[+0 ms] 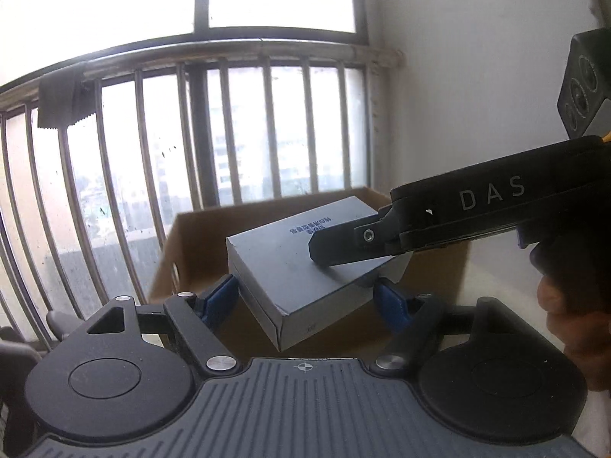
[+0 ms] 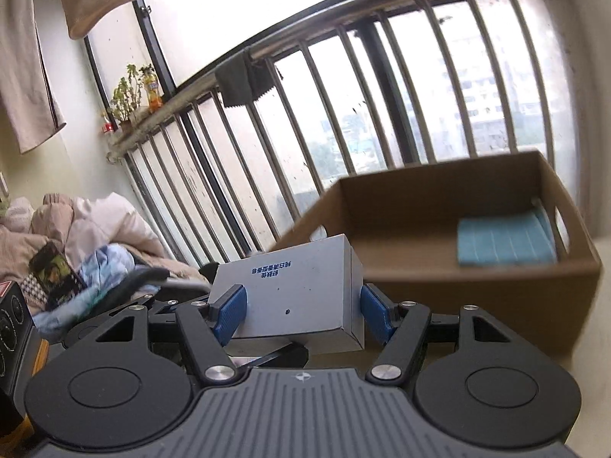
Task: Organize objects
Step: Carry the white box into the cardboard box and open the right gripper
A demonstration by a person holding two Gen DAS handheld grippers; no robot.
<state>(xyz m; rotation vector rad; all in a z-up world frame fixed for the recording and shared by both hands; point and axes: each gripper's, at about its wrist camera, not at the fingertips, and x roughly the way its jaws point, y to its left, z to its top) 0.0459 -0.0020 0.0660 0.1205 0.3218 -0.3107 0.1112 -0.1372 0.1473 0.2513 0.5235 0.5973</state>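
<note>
1. Grey box (image 2: 294, 290), printed with blue text, sits tilted in the air between the blue pads of the right gripper (image 2: 301, 311), which is clamped on its sides.
2. Left gripper (image 1: 307, 299) has its pads spread apart either side of the box (image 1: 305, 267), not visibly touching.
3. Cardboard box (image 2: 496, 278) lies just behind.
4. Only the right wrist view shows the blue cloth (image 2: 504, 242) inside it.
</note>
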